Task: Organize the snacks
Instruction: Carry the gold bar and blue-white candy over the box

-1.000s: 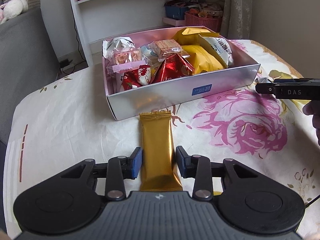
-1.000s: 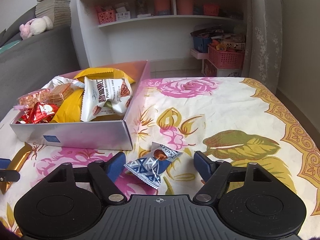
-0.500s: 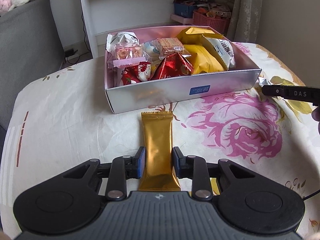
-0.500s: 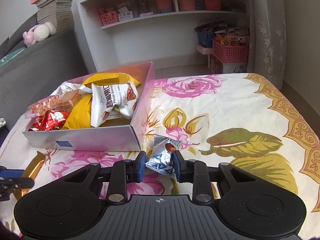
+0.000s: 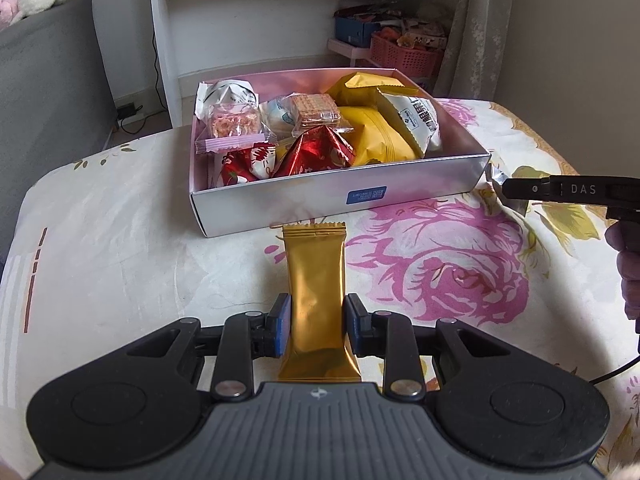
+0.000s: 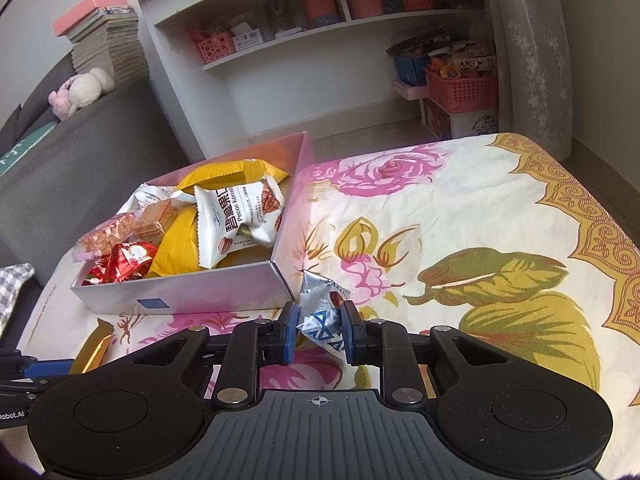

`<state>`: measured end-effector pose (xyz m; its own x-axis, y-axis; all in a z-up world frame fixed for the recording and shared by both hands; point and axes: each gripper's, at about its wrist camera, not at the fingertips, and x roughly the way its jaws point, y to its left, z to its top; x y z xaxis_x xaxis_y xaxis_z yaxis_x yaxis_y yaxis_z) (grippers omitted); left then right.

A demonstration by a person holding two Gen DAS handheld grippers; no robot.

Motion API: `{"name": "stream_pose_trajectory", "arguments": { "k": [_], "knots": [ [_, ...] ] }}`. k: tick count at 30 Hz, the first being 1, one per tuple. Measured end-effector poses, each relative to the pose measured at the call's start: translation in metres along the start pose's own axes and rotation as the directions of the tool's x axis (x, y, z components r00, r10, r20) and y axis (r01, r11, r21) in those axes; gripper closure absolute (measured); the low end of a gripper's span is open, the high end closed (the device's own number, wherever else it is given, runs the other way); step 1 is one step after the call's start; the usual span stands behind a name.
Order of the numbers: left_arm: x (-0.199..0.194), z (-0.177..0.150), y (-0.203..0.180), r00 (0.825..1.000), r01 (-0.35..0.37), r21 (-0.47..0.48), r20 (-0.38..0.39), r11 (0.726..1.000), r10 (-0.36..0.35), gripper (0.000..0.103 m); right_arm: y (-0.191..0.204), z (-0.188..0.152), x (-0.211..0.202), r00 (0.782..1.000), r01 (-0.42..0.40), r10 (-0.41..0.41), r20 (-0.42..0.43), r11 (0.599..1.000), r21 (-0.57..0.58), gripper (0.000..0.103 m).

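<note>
The left tongs (image 5: 316, 330) squeeze a long gold snack bar (image 5: 316, 292) that lies on the flowery worktop (image 5: 120, 248), just in front of the snack box (image 5: 340, 200). The right tongs (image 6: 319, 332) are clenched on a small silver and blue candy pack (image 6: 320, 312), right beside the box's front right corner. The box is full of snacks and sits near the worktop's far edge.

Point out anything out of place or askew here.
Two snacks remain outside the box: the gold bar in the left claw and a crumpled silver packet pinched in the right claw by the box corner. Inside, snacks lie in a jumbled heap. Nothing is spilled or torn.
</note>
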<state>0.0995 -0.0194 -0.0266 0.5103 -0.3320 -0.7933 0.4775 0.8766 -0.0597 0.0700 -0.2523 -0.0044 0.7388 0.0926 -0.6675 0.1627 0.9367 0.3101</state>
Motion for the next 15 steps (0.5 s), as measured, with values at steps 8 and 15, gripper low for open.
{"name": "stream_pose_trajectory", "arguments": {
  "k": [8, 15],
  "knots": [
    [-0.008, 0.002, -0.005, 1.0, 0.02, -0.001, 0.019, 1.0, -0.02, 0.077, 0.001, 0.004, -0.01, 0.999, -0.028, 0.028, 0.018, 0.999, 0.017, 0.082],
    [-0.018, 0.007, -0.01, 0.998, 0.043, -0.008, 0.056, 0.999, -0.042, 0.077, 0.0, 0.016, -0.029, 0.996, -0.071, 0.067, 0.067, 0.995, 0.066, 0.082]
  ]
}}
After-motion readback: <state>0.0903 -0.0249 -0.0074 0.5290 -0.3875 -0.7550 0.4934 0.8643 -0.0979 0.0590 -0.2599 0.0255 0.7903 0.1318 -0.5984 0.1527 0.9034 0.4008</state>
